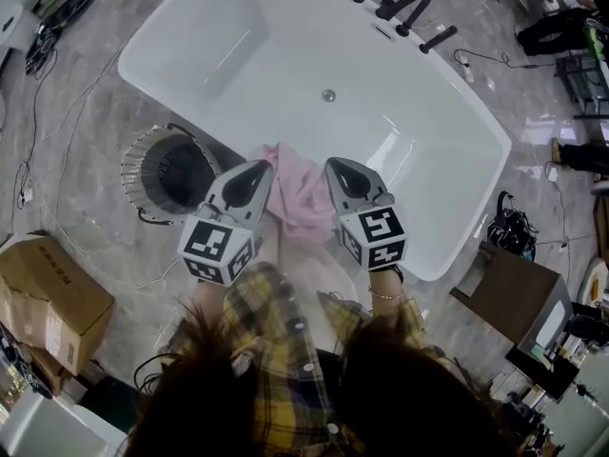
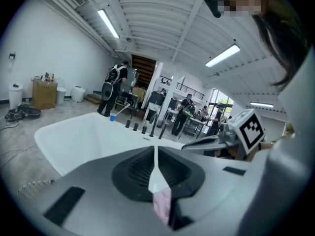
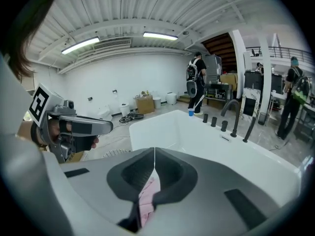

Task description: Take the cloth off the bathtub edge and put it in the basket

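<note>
**Poised over the cloth, no grip taken yet**

Nearest, below dark hair and a yellow plaid shirt [image 1: 276,322]: holding the left gripper [image 1: 257,167] and the right gripper [image 1: 335,165] side by side, level, pointing out over the tub. Holding both pairs of jaws clenched tip to tip, nothing pinched between; only glimpsing pink through the gap lower down. Just beneath and between them, finding the pink cloth [image 1: 297,198], bunched and draped over the near edge of the bathtub [image 1: 457,227]. Left of that, down on the floor and close against the tub wall, spotting the round wire basket [image 1: 166,169], mouth up. Farther out, across the white basin, passing the drain [image 1: 328,94] and reaching the black faucet [image 1: 404,9] on the far rim.

Judging by this: at the pickup step, nothing lifted yet. Next calls for spreading one pair of jaws, dipping onto a raised fold, closing firmly, then lifting clear of the rim and swinging left over the basket before letting go. Worth taking a thick fold, lest thin fabric slip free.
</note>
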The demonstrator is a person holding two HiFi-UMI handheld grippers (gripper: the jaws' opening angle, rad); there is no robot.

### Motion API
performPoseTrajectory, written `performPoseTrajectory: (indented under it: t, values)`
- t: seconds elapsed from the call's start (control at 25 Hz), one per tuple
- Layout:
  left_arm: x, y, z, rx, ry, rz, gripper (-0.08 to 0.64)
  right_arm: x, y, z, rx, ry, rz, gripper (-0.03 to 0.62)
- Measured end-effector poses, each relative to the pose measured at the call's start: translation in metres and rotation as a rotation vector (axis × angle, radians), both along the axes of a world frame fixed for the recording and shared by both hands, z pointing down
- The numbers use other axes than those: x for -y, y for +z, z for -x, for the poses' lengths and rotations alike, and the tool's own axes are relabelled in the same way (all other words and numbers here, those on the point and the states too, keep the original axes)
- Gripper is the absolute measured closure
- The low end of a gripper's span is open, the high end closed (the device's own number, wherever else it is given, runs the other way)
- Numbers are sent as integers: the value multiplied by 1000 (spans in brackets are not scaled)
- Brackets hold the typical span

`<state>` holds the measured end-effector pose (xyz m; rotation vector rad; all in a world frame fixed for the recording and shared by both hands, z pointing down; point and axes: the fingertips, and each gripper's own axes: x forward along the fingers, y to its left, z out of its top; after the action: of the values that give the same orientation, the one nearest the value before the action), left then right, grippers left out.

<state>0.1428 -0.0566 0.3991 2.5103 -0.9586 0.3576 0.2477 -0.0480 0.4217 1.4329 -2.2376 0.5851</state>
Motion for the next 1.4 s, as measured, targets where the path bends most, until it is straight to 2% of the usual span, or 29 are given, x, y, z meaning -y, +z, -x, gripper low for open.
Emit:
performPoseTrajectory:
  t: [0.48, 0.52, 0.56, 0.6, 0.68, 0.88, 0.96, 1.2, 1.4]
  values:
    - [-28, 118, 2, 35, 3, 205, 531, -25, 115, 3, 16, -25, 162, 575]
    - [-31, 126, 3, 31, 6, 226, 518, -28, 123, 2, 20, -27, 177, 575]
    - [-33, 136, 3, 25, 11, 253, 475, -31, 130, 1, 23, -27, 191, 574]
    - [-36, 146, 3, 20, 16, 285, 431, -33, 138, 1, 28, -27, 207, 561]
    - [-41, 165, 4, 26, 23, 344, 402, -37, 151, 1, 43, -27, 242, 445]
    - [-52, 214, 3, 98, 58, 429, 304, -45, 183, -5, 30, -19, 314, 297]
    - [-55, 232, 4, 118, 68, 463, 277, -48, 195, -10, 21, -10, 346, 259]
    - [-65, 290, 7, 206, 95, 566, 236, -55, 222, -32, -6, 40, 375, 216]
    - [-73, 323, 0, 246, 126, 619, 216, -63, 250, -35, -22, 15, 443, 209]
